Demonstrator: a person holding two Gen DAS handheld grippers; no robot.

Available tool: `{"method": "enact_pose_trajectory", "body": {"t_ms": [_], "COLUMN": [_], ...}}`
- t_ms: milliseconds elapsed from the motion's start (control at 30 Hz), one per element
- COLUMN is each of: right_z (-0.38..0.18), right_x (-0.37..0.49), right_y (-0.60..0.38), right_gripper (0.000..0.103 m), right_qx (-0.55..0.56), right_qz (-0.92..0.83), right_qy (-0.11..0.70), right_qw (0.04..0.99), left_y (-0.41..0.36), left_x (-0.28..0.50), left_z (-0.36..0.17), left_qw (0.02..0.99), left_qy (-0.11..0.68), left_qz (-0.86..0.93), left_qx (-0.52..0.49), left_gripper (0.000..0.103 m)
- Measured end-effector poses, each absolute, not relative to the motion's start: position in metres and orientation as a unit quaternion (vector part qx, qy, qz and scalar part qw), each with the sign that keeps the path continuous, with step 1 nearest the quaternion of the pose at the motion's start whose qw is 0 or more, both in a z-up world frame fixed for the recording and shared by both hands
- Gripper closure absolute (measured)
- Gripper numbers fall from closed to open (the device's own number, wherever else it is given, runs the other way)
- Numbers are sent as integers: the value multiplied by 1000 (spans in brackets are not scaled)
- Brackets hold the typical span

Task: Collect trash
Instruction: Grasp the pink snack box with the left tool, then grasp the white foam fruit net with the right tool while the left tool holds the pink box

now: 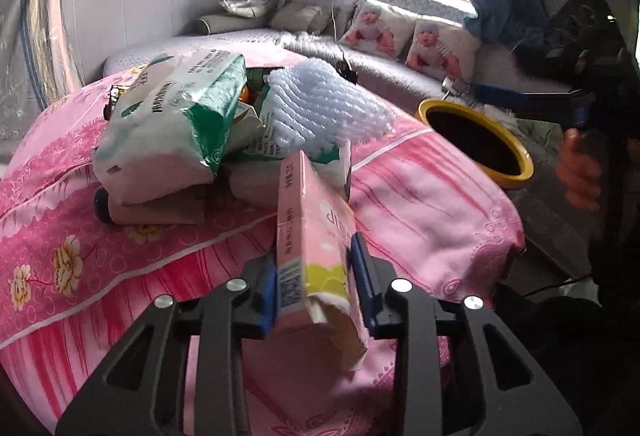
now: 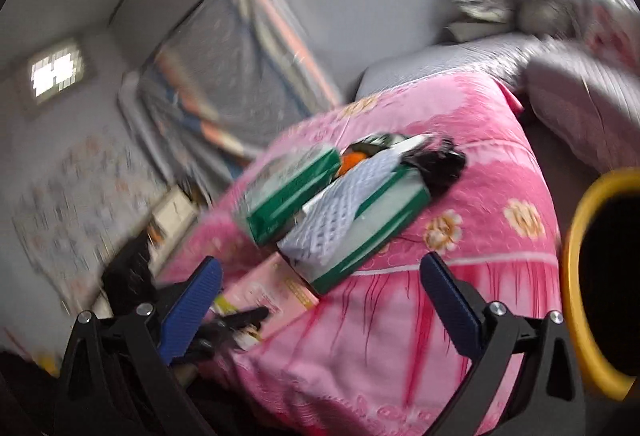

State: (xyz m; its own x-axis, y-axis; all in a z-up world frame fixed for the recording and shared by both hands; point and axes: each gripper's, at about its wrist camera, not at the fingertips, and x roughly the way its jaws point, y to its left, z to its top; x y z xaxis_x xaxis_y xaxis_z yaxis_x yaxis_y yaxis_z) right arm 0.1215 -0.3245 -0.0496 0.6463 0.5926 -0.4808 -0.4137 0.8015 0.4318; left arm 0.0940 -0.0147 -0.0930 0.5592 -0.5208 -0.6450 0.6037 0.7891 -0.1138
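The pink carton (image 1: 316, 236) is a slim box with a yellow-green patch and a printed code near its lower end; that end is torn open and crumpled. I see it lying on the pink floral blanket (image 1: 420, 204), at the near edge of a trash heap. Behind it sit a green-and-white plastic pack (image 1: 172, 124) and a white foam net sleeve (image 1: 320, 104), both resting on other wrappers. My left gripper (image 1: 314, 280) has its blue pads on both long sides of the carton, closed to the carton's width and gripping it. The right gripper (image 2: 320, 300) stands wide open above the blanket with nothing between its fingers; that view is blurred. A yellow-rimmed bin (image 1: 476, 136), dark inside, stands just beside the blanket's right edge.
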Motion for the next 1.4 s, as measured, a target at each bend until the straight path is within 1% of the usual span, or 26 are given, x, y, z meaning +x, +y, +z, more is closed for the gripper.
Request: {"method": "enact_pose_trajectory", "body": {"t_ms": [67, 233, 367, 533, 633, 700, 767, 833, 900, 967, 1133, 1400], "right_z": [-45, -48, -53, -67, -75, -79, -84, -89, -91, -92, -87, -43], "right_x": [128, 156, 173, 193, 200, 202, 205, 209, 210, 211, 207, 179], "right_y": [-306, -277, -265, -251, -249, -248, -249, -251, -252, -254, -254, -279], "right_gripper": [7, 8, 21, 30, 40, 50, 55, 64, 78, 89, 92, 92], "right_qx": [117, 122, 115, 102, 107, 107, 108, 113, 113, 113, 115, 135], "right_qz": [291, 299, 274, 259, 257, 257, 253, 244, 241, 234, 250, 274], "right_qy": [317, 351, 369, 395, 406, 412, 421, 431, 436, 438, 435, 377], "right_qw": [895, 879, 880, 876, 870, 868, 864, 861, 860, 860, 858, 874], "left_y": [-9, -2, 8, 22, 29, 37, 41, 45, 48, 50, 57, 64], "left_x": [92, 89, 83, 72, 64, 58, 54, 49, 46, 44, 40, 37], "left_z": [-93, -95, -95, -90, -85, -80, -75, -67, -60, -55, -41, -26], "left_qw": [882, 886, 888, 895, 904, 911, 915, 923, 929, 934, 947, 957], "left_qy": [341, 332, 325, 308, 294, 282, 273, 257, 247, 238, 216, 196], "left_qz": [-323, -322, -325, -322, -311, -302, -297, -284, -274, -263, -233, -206], "left_qx": [47, 36, 23, 4, -7, -16, -25, -31, -35, -39, -49, -60], "left_gripper": [76, 77, 77, 77, 77, 77, 77, 77, 77, 77, 77, 77]}}
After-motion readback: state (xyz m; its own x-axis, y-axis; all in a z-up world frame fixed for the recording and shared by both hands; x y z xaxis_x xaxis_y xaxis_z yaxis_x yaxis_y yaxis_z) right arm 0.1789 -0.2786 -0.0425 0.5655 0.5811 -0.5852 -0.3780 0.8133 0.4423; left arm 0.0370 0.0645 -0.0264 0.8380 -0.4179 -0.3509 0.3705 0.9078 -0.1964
